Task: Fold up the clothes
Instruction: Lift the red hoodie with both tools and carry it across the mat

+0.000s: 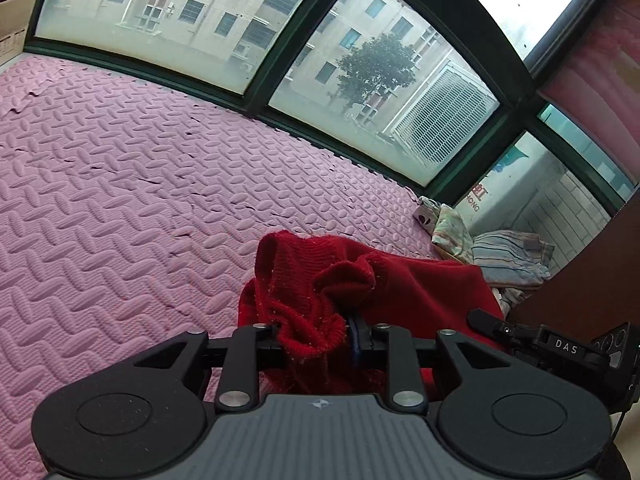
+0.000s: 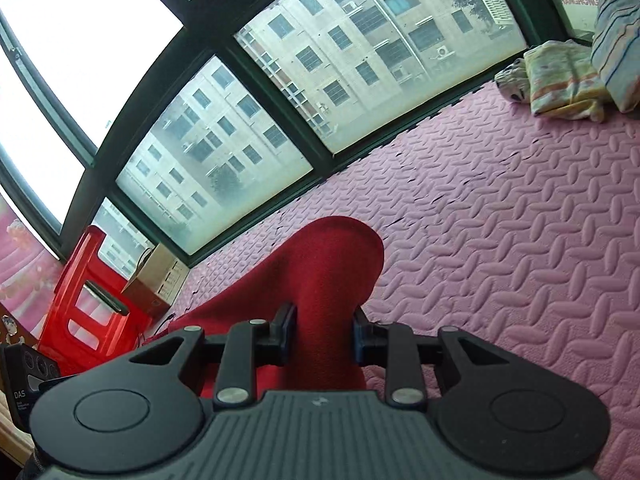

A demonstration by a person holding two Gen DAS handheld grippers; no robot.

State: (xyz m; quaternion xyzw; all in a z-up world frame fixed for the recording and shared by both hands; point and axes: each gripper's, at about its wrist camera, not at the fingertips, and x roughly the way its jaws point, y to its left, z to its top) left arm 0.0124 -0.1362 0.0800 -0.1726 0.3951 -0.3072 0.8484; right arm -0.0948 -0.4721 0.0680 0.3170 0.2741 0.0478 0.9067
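Note:
A dark red knitted sweater (image 1: 420,288) hangs lifted above the pink foam mat (image 1: 120,200). My left gripper (image 1: 316,336) is shut on a bunched ribbed edge of it, and the knit covers most of both fingers. In the right wrist view the same red sweater (image 2: 328,272) rises in a smooth fold between the pads, with my right gripper (image 2: 324,336) shut on it. The other gripper's black body (image 1: 560,348) shows at the right edge of the left wrist view. The lower part of the sweater is hidden behind the gripper bodies.
A pile of folded striped and patterned clothes (image 1: 496,248) lies at the mat's far corner, by the dark-framed window (image 1: 280,92); the same pile (image 2: 568,80) shows top right. A red plastic stool (image 2: 92,304) and a cardboard box (image 2: 156,284) stand at left. Brown furniture (image 1: 592,272) rises at right.

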